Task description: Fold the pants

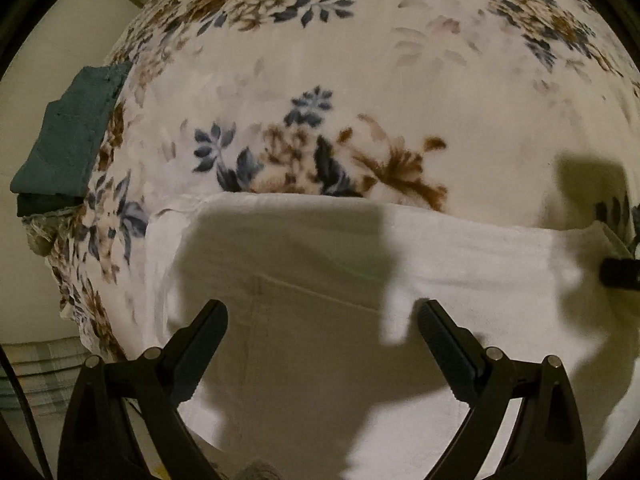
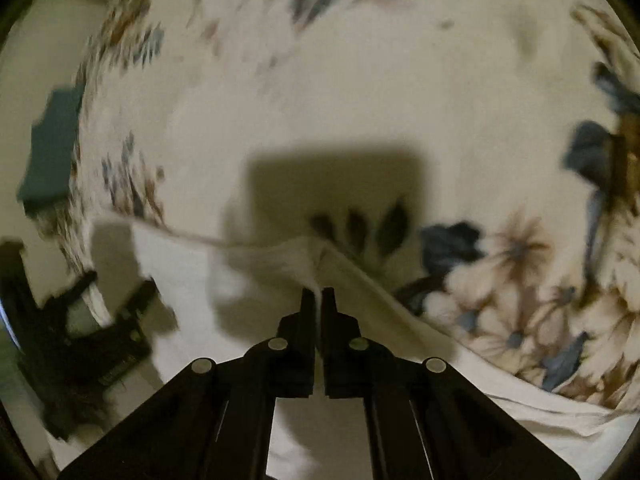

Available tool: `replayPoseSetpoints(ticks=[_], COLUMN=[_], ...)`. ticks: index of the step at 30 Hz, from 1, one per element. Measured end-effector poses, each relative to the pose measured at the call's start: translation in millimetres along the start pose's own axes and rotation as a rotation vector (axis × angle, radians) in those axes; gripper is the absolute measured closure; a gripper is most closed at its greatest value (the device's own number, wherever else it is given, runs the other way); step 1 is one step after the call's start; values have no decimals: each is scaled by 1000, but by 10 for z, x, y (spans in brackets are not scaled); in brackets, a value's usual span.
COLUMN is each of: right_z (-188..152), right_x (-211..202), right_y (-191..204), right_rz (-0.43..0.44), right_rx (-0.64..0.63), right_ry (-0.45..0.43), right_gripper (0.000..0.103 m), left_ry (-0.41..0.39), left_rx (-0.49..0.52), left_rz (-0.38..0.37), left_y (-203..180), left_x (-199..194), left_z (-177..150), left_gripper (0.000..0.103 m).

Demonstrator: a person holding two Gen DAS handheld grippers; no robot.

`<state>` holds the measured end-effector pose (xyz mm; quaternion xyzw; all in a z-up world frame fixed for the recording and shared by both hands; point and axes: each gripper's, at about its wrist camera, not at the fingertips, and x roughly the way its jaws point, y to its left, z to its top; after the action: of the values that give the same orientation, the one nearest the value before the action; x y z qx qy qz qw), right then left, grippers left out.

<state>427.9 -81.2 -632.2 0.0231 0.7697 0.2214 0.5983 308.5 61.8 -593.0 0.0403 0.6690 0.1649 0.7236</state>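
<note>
White pants [image 1: 320, 280] lie flat on a floral blanket [image 1: 360, 80]; a pocket seam shows between my left fingers. My left gripper [image 1: 322, 320] is open, hovering just above the pants and holding nothing. In the right wrist view my right gripper [image 2: 318, 294] is shut on a raised edge of the white pants [image 2: 280, 264], lifting it into a ridge. The left gripper [image 2: 116, 300] shows open at the lower left of that view. The right gripper's tip [image 1: 620, 272] shows at the right edge of the left wrist view.
A folded dark teal garment [image 1: 68, 140] lies at the blanket's left edge, also in the right wrist view [image 2: 52, 148]. The floral blanket [image 2: 360, 80] stretches far beyond the pants. Pale floor [image 1: 48, 48] lies to the left.
</note>
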Motion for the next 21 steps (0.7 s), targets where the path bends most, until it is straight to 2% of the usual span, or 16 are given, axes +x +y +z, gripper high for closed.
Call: replayPoseSetpoints(ticks=[2,3,4,5,6,7,9,11,13,14,16,17,18,19,21], right_z=[18,-22,-66,-88,-140,-171,-199,-193,-215,-239,-311,-374,-432,-519,-756], right_x=[-135,-183,-188,-169,-115,-96,-186,-261,-232,-215,-329,-422,-497,-603,-801], right_y=[24,54,48,26,9,-15,-80,-184,-294,-365,-421,-449,-471,-507,-556], right_rz=[-26,-86,-131,-154,-196,-242,-251,-295,-366,-347,-382,-439,-462,-458,-423], right_rx=[-48,-93,-138,-177,-208,-218,-186,-131,-138,-125,-128,-134,-127,-106,-16], right_ry=[1,-5,3,33,61,57,1,-61,-44,-11,-33,-47,-56,-74,-119], right_gripper=[79,60,56,56,69,101,101,101,103,103,101,98,90,78,64], left_ry=[-7,-11,-11,-13,-14,-16,-18,-19,-18,-20,-24,-33,-40,-43,-53], left_rx=[6,7,7,5,3,2,3,16,32,35,38,34,27,6,-39], left_rz=[-5,-8,-13,-17,-18,-21,-27,-15,-2,-2,-11,-15,-22,-39,-57], left_y=[15,19,23,21,18,5,-16,-77,-127,-139,-135,-120,-92,-19,141], left_x=[-22,-32,-33,-37,-35,-40,-38,-34,-34,-47,-96,-131,-171,-235,-325], left_z=[-11,-17,-20,-27,-24,-29,-38,-57,-72,-82,-104,-124,-151,-203,-290], left_gripper=[5,5,5,5,5,5,5,5,5,5,5,5,5,5,5])
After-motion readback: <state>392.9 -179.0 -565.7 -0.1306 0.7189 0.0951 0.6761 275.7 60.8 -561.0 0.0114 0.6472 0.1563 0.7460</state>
